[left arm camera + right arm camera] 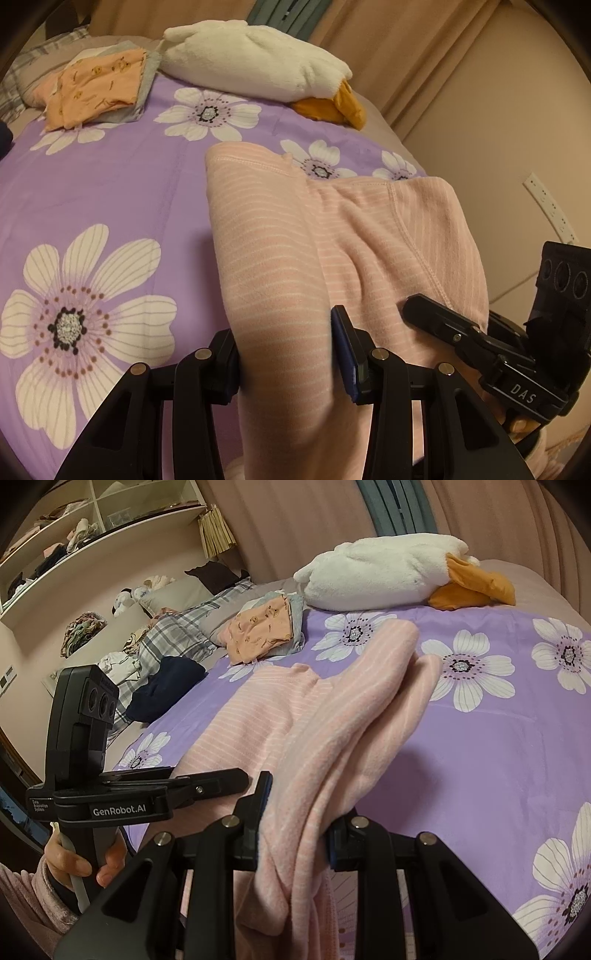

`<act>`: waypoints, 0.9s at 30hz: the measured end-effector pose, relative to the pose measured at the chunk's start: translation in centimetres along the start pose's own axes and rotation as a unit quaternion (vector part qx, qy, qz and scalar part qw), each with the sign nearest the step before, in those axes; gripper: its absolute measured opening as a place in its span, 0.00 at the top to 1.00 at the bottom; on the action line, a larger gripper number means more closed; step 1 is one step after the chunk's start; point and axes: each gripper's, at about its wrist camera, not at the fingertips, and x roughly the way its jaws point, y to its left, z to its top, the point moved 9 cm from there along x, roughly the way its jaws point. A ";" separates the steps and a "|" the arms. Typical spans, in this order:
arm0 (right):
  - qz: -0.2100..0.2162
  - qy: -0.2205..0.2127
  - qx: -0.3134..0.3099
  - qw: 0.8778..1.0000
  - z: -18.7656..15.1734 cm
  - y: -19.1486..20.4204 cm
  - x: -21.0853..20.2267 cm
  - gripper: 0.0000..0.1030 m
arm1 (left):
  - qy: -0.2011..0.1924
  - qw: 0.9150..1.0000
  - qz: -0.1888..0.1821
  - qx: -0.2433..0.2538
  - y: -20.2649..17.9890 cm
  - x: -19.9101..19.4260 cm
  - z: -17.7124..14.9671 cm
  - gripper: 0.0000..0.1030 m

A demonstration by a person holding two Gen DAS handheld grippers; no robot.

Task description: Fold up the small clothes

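Note:
A pink garment with thin white stripes [280, 236] [332, 716] lies partly on the purple flowered bedspread [118, 184] and hangs between both grippers. My left gripper [288, 362] is shut on a thick fold of it, cloth bulging between the pads. My right gripper [295, 834] is shut on another bunched part, which drapes down past its fingers. In the left wrist view the right gripper [461, 332] sits just to the right, against the cloth. In the right wrist view the left gripper [221, 779] is at the left, a hand [74, 860] around its handle.
A folded pile topped by an orange printed garment [96, 88] [258, 631] lies at the far side, next to a white plush duck [255, 59] [391, 572]. A dark blue garment [166, 686] and plaid bedding [173, 635] lie at the left. Shelves [74, 535] stand behind.

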 end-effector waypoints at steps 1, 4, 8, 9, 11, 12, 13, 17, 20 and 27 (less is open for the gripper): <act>0.000 0.001 0.001 1.000 0.0 -0.1 0.2 0.76 | 0.001 1.000 0.002 0.000 0.1 0.2 0.0 0.59; 0.001 0.005 0.005 1.000 0.0 -0.4 0.9 0.76 | 0.004 1.000 0.006 0.002 0.3 0.6 0.2 0.59; 0.002 0.008 0.009 1.000 0.1 -0.9 1.5 0.76 | 0.007 1.000 0.007 0.001 0.6 1.2 0.3 0.59; 0.002 0.009 0.009 1.000 0.1 -1.0 1.7 0.76 | 0.008 1.000 0.007 0.001 0.6 1.3 0.4 0.59; 0.001 0.010 0.009 1.000 0.3 -1.2 2.0 0.76 | 0.010 1.000 0.008 0.000 0.8 1.7 0.6 0.59; 0.000 0.010 0.009 1.000 0.3 -1.2 2.1 0.76 | 0.011 1.000 0.008 0.000 0.9 1.8 0.7 0.59; -0.001 0.010 0.010 1.000 0.3 -1.4 2.2 0.76 | 0.012 1.000 0.008 -0.001 0.9 2.0 0.8 0.59; -0.002 0.011 0.011 1.000 0.6 -1.9 2.9 0.76 | 0.016 1.000 0.010 -0.002 1.2 2.7 1.2 0.59; -0.003 0.012 0.013 1.000 0.9 -2.4 3.5 0.76 | 0.018 1.000 0.011 -0.002 1.5 3.3 1.6 0.59; -0.008 0.012 0.016 1.000 1.7 -3.2 4.9 0.76 | 0.019 1.000 0.016 0.002 2.1 4.6 2.6 0.59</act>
